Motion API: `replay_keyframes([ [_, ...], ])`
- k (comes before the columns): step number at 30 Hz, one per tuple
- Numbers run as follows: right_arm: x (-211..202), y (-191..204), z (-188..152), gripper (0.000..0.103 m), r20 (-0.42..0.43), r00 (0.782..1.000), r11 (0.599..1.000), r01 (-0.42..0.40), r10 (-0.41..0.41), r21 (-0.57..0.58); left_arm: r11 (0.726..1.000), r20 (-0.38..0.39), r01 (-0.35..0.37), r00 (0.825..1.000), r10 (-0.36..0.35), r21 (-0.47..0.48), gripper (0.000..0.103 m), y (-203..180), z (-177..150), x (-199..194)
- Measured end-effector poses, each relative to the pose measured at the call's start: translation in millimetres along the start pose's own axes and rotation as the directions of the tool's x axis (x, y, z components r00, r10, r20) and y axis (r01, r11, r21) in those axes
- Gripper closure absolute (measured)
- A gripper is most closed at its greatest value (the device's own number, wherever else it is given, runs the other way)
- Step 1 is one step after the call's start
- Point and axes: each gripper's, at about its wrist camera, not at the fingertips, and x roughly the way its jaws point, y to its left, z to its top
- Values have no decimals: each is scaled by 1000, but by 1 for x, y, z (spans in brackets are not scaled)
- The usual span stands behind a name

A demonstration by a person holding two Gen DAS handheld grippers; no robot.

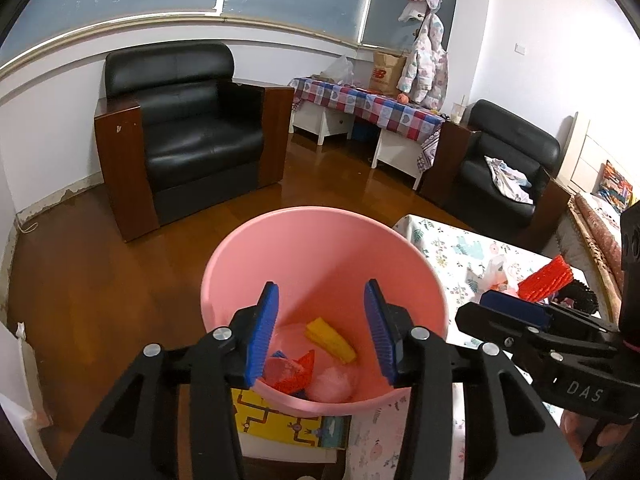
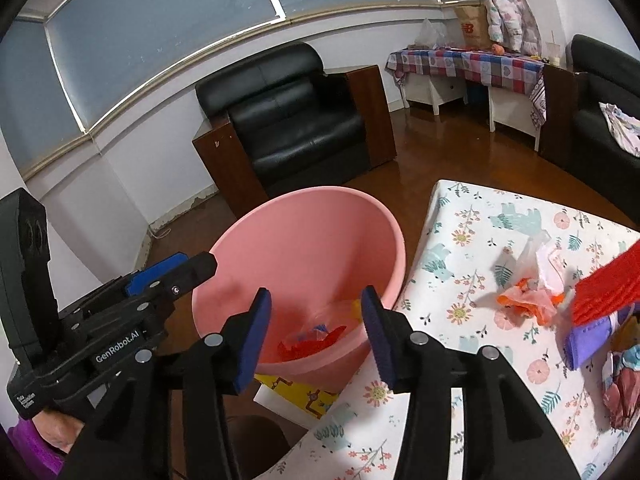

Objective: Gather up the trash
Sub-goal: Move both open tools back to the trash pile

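A pink bin (image 1: 320, 248) stands on the floor beside a table with a floral cloth (image 2: 472, 240). Inside the bin lie a yellow piece (image 1: 330, 340), a red wrapper (image 1: 292, 372) and a pink bag (image 1: 332, 386). My left gripper (image 1: 320, 332) hangs open above the bin with nothing between its blue pads. My right gripper (image 2: 316, 320) is open and empty too, over the bin's rim (image 2: 312, 196) by the table edge. On the cloth lie crumpled orange and pink plastic (image 2: 528, 300), a red ribbed piece (image 2: 608, 280), a purple packet (image 2: 592, 336) and a crumpled wrapper (image 2: 624, 392).
A black armchair (image 1: 192, 120) stands behind the bin, and a second armchair (image 1: 508, 168) to the right. A low table with a checked cloth (image 1: 368, 104) lines the far wall. A yellow printed board (image 1: 280, 420) lies under the bin's near side on the wooden floor (image 1: 100, 280).
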Motion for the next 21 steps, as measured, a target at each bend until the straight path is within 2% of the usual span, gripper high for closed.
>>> replay_keyframes([
  [21, -72, -43, -36, 45, 68, 995, 995, 67, -73, 80, 994, -8, 87, 996, -86, 67, 58, -58, -12, -15],
])
